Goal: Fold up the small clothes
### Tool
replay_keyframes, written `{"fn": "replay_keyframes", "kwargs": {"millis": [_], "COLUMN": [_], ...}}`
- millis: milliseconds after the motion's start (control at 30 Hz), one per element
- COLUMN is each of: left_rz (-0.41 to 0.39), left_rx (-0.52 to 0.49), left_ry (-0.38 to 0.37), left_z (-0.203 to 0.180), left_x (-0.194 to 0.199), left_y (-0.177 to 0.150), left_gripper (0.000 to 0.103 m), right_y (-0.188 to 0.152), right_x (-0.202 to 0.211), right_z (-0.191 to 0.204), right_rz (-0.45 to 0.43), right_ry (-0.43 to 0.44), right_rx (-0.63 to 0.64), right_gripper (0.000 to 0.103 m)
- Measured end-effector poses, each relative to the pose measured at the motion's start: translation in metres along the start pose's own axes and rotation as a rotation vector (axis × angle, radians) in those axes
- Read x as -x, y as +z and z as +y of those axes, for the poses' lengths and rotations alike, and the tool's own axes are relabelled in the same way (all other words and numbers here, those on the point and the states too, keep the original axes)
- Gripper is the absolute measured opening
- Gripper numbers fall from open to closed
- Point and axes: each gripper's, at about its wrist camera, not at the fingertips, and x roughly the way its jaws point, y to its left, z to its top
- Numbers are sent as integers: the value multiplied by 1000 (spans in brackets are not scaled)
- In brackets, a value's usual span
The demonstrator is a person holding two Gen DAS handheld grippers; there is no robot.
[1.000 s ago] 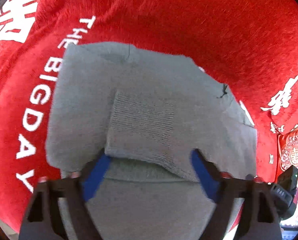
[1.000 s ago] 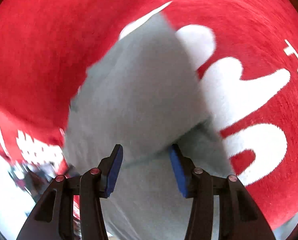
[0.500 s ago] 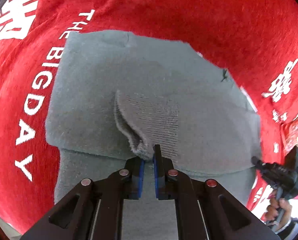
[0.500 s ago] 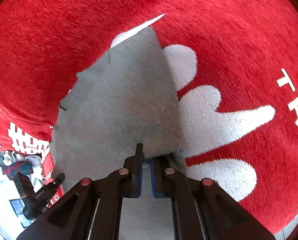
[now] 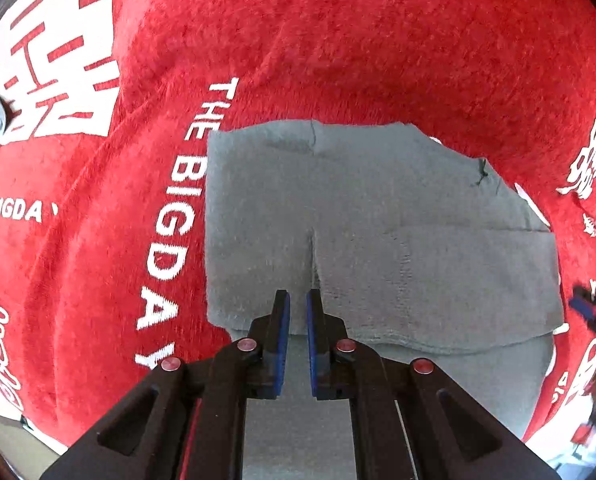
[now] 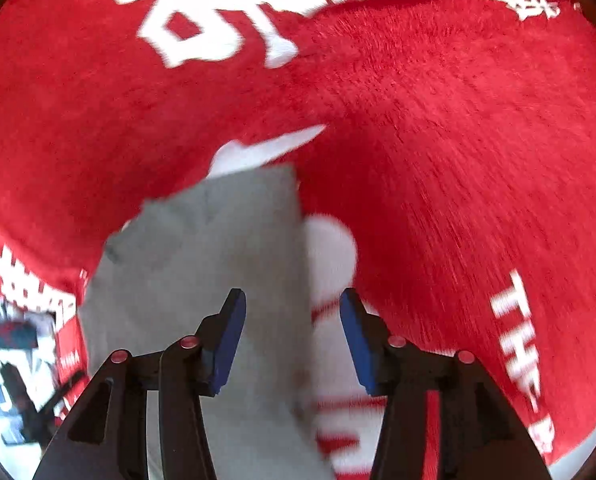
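On the red printed blanket lies the grey garment, partly folded. Left gripper pressed together above its fold; right gripper just opened, releasing the edge.

The grey knitted garment lies flat and folded on the red cloth, directly ahead of and beneath the left gripper. An upper layer overlaps a lower one. Its right-hand edge runs between the fingers of the right gripper, untouched by either.
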Motion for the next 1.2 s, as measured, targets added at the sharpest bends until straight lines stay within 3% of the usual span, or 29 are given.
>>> {"fn": "replay_keyframes", "kwargs": {"millis": [67,133,167,267,367,433,633,833,967,1067,1200], "left_rz": [2,7,6,-4,-3,11,35,16,10,52,39], "left_rx": [-13,-18,-22,-32,-40,-46,-28,-34,-85,-106,-110], "left_ry": [9,6,4,0,2,15,71,64,42,46,51], "left_z": [-7,-17,-23,-35,-45,-48,-37,-28,-40,-48,-44], "left_x": [-2,-8,-9,-13,-22,-32,-43,-21,-17,-34,-38], "left_y": [0,2,2,5,7,7,11,13,6,1,-2], "left_gripper": [8,8,8,8,8,8,8,8,8,8,8], "right_y": [13,20,21,19,19,18,11,-31,-57,-68,-72], "right_x": [-17,-29,-32,-21,-31,-30,-6,26,12,-4,8], "right_z": [1,9,14,31,19,12,2,15,27,25,21], "right_rz": [13,35,47,-13,10,-3,-8,2,43,49,52], "right_ry": [3,12,3,-92,-145,-116,-148,-100,-114,-123,-121], "right_rx": [-17,12,37,159,152,132,70,156,204,187,175], "right_gripper": [52,17,8,8,8,8,12,13,13,12,12]}}
